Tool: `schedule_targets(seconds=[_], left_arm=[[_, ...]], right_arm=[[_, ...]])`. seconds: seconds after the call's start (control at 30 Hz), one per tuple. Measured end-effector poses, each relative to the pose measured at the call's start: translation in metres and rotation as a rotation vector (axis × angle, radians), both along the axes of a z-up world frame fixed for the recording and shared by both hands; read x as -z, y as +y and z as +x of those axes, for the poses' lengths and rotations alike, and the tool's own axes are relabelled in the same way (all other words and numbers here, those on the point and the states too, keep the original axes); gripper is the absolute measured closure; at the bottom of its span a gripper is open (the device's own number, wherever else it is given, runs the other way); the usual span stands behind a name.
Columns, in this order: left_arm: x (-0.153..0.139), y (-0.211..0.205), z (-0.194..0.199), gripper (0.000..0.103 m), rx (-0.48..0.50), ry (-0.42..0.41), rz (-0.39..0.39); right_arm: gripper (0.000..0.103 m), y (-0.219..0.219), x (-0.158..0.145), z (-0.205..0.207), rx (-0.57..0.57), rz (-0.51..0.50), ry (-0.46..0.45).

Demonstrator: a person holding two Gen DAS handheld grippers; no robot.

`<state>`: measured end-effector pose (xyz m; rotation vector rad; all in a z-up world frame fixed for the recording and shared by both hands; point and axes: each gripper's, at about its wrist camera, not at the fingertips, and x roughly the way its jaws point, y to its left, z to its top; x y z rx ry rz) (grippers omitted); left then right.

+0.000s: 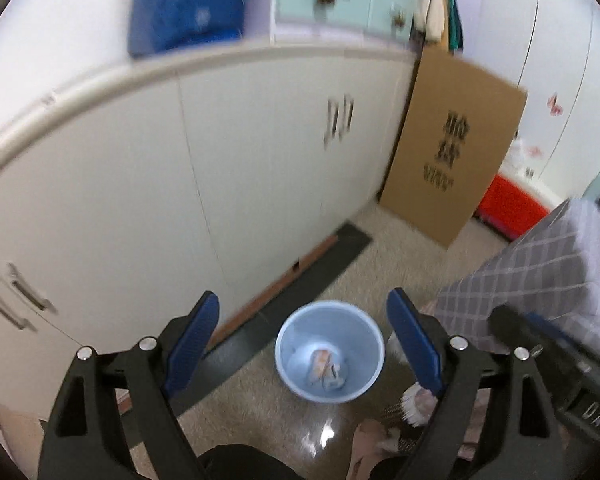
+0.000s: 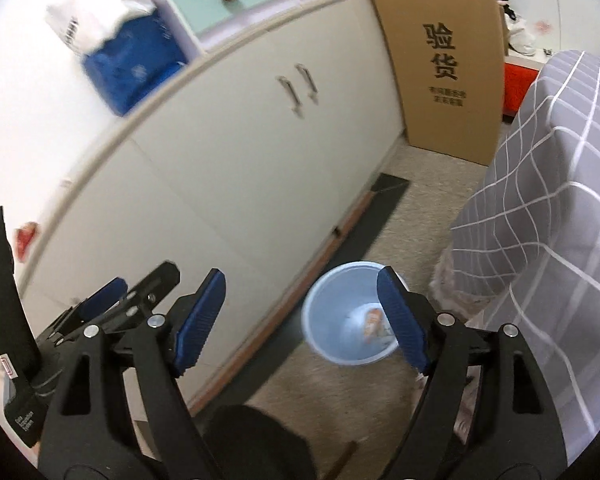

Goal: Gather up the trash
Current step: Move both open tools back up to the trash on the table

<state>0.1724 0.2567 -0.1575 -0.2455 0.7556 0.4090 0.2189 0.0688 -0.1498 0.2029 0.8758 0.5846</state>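
Note:
A light blue waste bin (image 1: 300, 334) stands on the floor below both grippers, with crumpled wrappers (image 1: 326, 368) lying at its bottom. It also shows in the right wrist view (image 2: 326, 310), where the wrappers (image 2: 372, 320) are partly hidden by a finger. My left gripper (image 1: 306, 344) is open and empty, held above the bin. My right gripper (image 2: 302, 316) is open and empty, above and a little left of the bin. The left gripper also shows at the left of the right wrist view (image 2: 112, 300).
White cupboards (image 1: 180, 184) run along the left. A flat cardboard box (image 1: 452, 148) leans at their far end. A grey checked cloth (image 2: 548, 184) covers furniture on the right. A dark mat (image 1: 300, 292) lies along the cupboard base. A red box (image 1: 508, 204) sits behind.

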Motion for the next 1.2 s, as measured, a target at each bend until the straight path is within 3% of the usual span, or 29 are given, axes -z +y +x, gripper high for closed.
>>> schedule_targets(seconds=[0.27, 0.43, 0.83, 1.2], left_arm=[[-0.067, -0.068, -0.044, 0.018, 0.088, -0.147, 0.081], [-0.087, -0.119, -0.045, 0.016, 0.201, -0.18, 0.076], [-0.089, -0.228, -0.041, 0.015, 0.479, -0.164, 0.039], [-0.067, -0.284, -0.015, 0.015, 0.611, -0.077, 0.028]], right_arm=[[0.022, -0.072, -0.048, -0.054, 0.096, 0.082, -0.072], [0.022, -0.128, -0.066, -0.076, 0.202, 0.087, -0.124], [0.021, -0.248, -0.077, -0.114, 0.426, -0.004, -0.197], [0.02, -0.304, -0.051, -0.116, 0.546, -0.015, -0.136]])
